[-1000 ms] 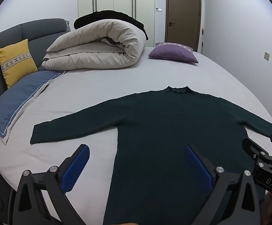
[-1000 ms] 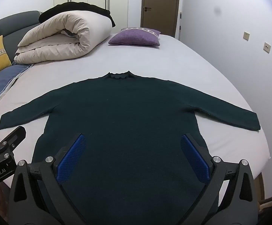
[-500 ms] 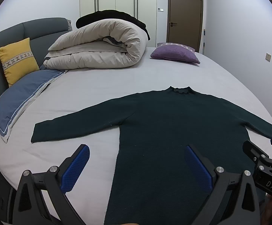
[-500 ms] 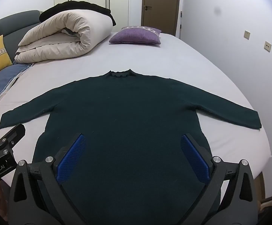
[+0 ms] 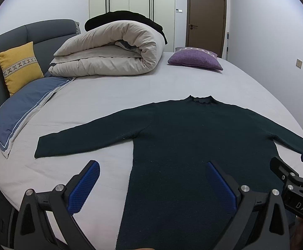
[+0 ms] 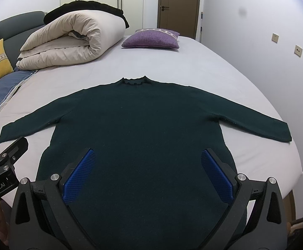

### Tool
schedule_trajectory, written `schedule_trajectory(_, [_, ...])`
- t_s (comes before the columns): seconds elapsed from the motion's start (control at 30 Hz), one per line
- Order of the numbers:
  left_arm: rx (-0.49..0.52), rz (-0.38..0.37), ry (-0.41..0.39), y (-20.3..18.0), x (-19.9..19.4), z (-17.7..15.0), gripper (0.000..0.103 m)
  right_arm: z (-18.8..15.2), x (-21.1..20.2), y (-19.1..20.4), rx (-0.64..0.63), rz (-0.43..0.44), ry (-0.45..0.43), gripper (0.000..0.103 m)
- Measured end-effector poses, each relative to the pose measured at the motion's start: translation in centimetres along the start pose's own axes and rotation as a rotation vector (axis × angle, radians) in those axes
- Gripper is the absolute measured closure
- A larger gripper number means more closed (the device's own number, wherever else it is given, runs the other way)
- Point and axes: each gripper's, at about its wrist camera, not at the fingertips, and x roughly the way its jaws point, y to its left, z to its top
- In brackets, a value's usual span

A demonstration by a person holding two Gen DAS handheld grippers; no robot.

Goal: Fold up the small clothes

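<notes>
A dark green long-sleeved sweater [image 5: 193, 137] [image 6: 143, 120] lies flat on the bed, collar away from me, both sleeves spread sideways. My left gripper [image 5: 151, 179] hovers open above its lower left side, one blue pad over the sheet, the other over the cloth. Open as well, my right gripper [image 6: 148, 168] hangs over the sweater's lower body, holding nothing. Each gripper shows at the edge of the other's view: the right gripper [image 5: 295, 181] at the right, the left gripper [image 6: 3, 158] at the left. The hem is hidden below the frames.
The bed [image 5: 109, 95] has a pale grey sheet. A rolled beige duvet [image 5: 109, 52] topped by black fabric [image 5: 122, 16], a purple cushion [image 5: 195, 61], a yellow cushion [image 5: 19, 66] and a blue pillow [image 5: 20, 110] sit at the far and left sides. The bed's right edge [image 6: 293, 152] drops off.
Both grippers have drawn back and risen slightly, so the sweater sits a little farther away in view. Both stay open; the sweater has not moved.
</notes>
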Motion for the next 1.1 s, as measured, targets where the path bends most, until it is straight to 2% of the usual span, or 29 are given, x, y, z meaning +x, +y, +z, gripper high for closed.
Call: schedule_trajectory(1.1, [0.001, 0.004, 0.0, -0.39, 0.15, 0.04, 0.0, -0.71, 0.06, 0.21, 0.0, 0.003, -0.001, 0.0])
